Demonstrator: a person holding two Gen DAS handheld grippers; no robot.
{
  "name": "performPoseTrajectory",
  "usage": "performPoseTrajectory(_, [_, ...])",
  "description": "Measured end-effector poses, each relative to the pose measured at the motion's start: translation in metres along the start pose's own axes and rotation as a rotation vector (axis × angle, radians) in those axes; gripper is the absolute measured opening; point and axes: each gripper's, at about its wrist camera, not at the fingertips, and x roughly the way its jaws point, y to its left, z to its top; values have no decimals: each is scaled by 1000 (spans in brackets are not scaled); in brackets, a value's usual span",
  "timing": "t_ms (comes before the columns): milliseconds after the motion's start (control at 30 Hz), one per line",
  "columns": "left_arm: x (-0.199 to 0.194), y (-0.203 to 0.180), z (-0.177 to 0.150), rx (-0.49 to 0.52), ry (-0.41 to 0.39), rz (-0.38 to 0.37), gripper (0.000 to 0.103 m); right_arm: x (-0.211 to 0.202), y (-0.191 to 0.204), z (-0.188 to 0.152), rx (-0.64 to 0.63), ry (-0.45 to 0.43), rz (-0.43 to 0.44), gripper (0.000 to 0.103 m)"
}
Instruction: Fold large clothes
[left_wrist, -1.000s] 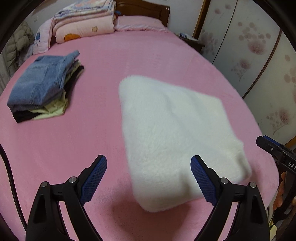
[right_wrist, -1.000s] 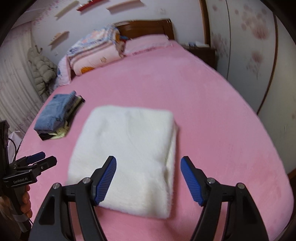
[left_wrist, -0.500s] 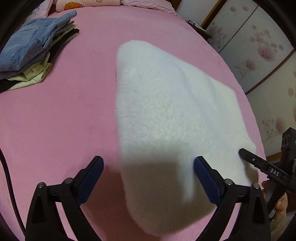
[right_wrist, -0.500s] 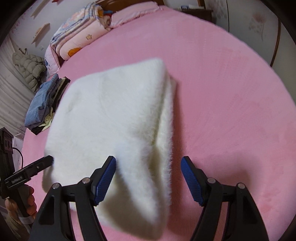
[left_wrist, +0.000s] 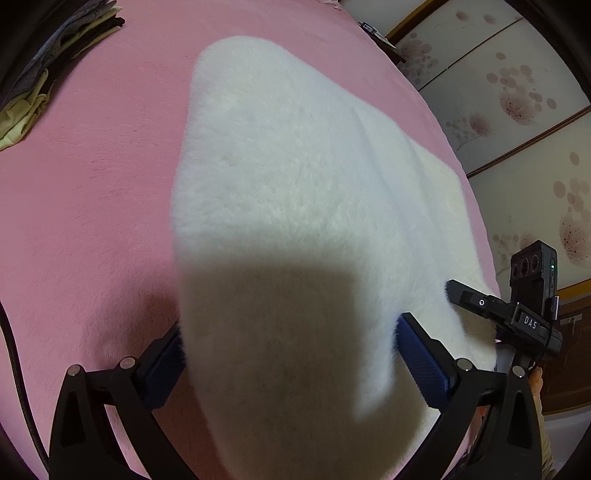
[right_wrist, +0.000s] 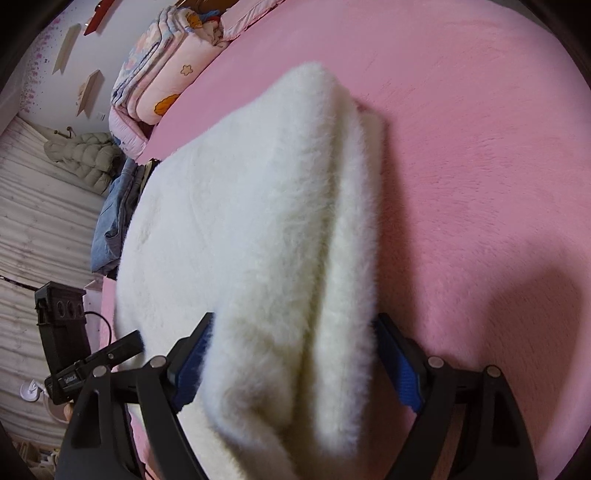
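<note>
**Both grippers straddling the near edge of the fluffy white garment**

Going left to right from where I'm sitting: at the far left edge of the left wrist view there's a stack of folded clothes (left_wrist: 48, 70) on the pink bed (left_wrist: 92, 192), well apart from what I'm working on. The task's thing, a folded white fleece garment (left_wrist: 295, 177), lies flat on the bed and fills the middle of both views, its near edge closest to the cameras.

My left gripper (left_wrist: 288, 360) is spread wide, its jaws have just been opening, and the near left corner of the garment sits between the blue pads (left_wrist: 421, 362). The left pad is half hidden behind the fuzz, so I can't tell if it's actually touching; nothing looks squeezed. The gripper's shadow falls across that corner.

To the right of that, the right gripper (right_wrist: 291, 363) is also spread fairly wide, jaws just been opening too, with the thick folded right edge of the garment bulging up between its fingers (right_wrist: 397, 362). The fleece brushes both pads but the pile isn't pinched in. Each gripper shows in the other's view, poking at the garment's near edge, with a bit of a hand (left_wrist: 535, 380) under it.

Further off in the right wrist view: folded quilts (right_wrist: 162, 70) at the head of the bed and a padded jacket (right_wrist: 85, 158) hanging by the wall
</note>
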Motion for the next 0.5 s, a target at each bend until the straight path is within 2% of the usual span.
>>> performPoseTrajectory(200, [12,0,4,4,31,-15,103,6,5,2,-50,29,-8,83])
performPoseTrajectory(300, [16,6,0,-16,47,-42,103,4,12,0,-80,2,-15,73])
performPoseTrajectory(333, [15,6,0,-19,45,-41,102,2,15,-1,-85,-7,-17,66])
performPoseTrajectory(400, [8,0,-5,-2,16,-13,85,-5,22,-4,-98,-30,-31,55])
performPoseTrajectory(433, [2,-7,-10,25,-11,8,80,-10,29,-7,-111,-47,-51,50])
performPoseTrajectory(500, [-12,-17,-18,70,-53,38,67,-17,41,-11,-134,-66,-83,46])
